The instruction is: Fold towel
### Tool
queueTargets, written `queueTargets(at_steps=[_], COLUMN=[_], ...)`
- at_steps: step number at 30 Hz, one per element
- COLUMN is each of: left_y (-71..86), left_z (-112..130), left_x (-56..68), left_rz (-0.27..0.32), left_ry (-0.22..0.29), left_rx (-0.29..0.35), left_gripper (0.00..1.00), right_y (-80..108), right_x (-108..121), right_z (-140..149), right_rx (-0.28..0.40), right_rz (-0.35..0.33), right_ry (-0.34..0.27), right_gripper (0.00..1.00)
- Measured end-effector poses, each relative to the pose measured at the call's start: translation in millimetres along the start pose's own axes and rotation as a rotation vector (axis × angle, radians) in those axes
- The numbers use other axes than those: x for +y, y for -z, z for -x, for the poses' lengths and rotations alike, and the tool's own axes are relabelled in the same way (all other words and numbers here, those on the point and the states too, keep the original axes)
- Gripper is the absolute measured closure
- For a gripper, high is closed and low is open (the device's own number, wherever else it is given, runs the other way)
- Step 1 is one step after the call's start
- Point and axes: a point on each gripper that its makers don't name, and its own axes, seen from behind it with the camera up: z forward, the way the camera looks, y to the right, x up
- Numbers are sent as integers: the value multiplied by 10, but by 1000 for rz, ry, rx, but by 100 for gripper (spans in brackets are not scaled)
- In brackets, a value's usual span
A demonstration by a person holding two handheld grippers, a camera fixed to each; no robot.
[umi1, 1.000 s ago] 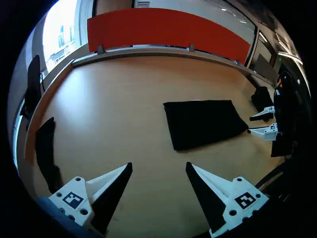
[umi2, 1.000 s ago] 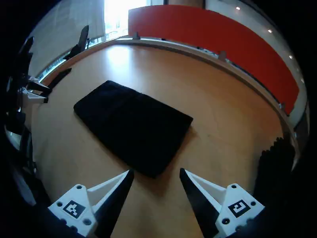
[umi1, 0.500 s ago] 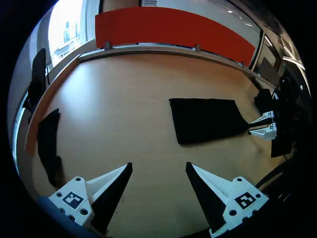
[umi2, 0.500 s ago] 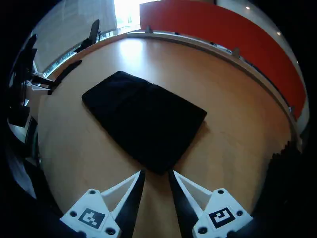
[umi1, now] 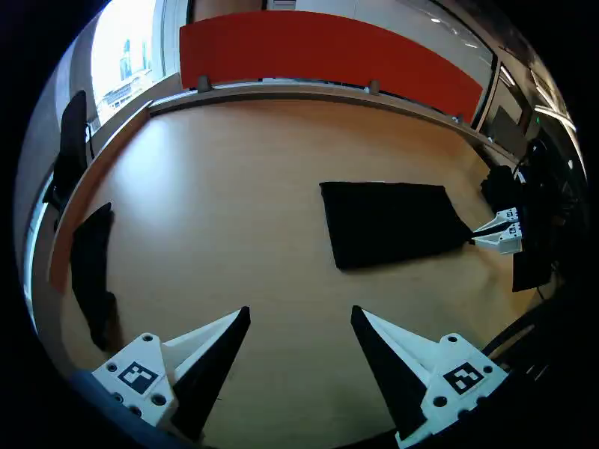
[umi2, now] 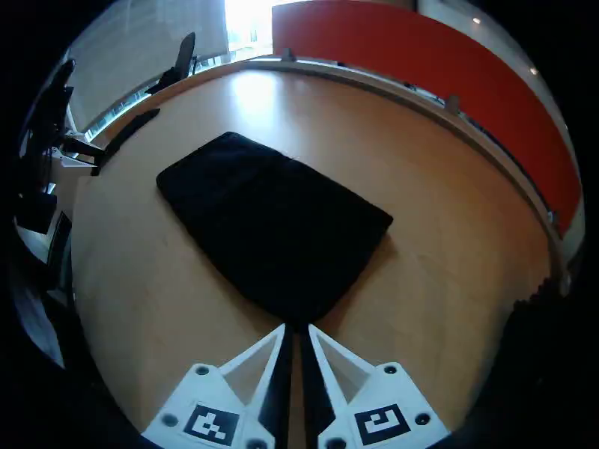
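The black towel (umi2: 269, 224) lies flat, a neat rectangle on the wooden surface (umi1: 217, 187). The right tongs (umi2: 297, 337) pinch its near corner; the left tongs (umi1: 299, 318) gape wide, empty.

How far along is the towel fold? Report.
Done: towel lies flat, a neat rectangle on the table. In hand: right gripper pinches its near corner; left gripper hovers open, apart from it. Left: lifting that corner over to fold.
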Motion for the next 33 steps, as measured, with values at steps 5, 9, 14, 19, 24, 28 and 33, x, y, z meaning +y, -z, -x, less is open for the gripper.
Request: queueTargets(at_steps=[5, 9, 14, 19, 24, 28, 33], left_y=[-6, -8, -14, -27, -28, -22, -11], left_z=[-4, -23, -53, -95, -133, -153, -176], left_x=[6, 2, -6, 6, 19, 25, 29], left_rz=[1, -1, -4, -4, -6, -5, -5], left_ry=[-1, 0, -3, -11, -17, -14, -14], left_rx=[-1, 1, 5, 9, 14, 18, 22], left_gripper=[0, 0, 0, 0, 0, 0, 0], right_y=[17, 65, 178, 310, 458, 564, 695], right_x=[17, 23, -1, 24, 59, 98, 143], right_z=[-18, -96, -321, -588, -836, -959, -1059], right_rx=[4, 17, 63, 112, 155, 174, 195], right_rz=[7, 18, 20, 36, 48, 60, 70], right_ry=[7, 20, 41, 68, 108, 137, 156], right_gripper=[95, 95, 95, 95, 95, 95, 96])
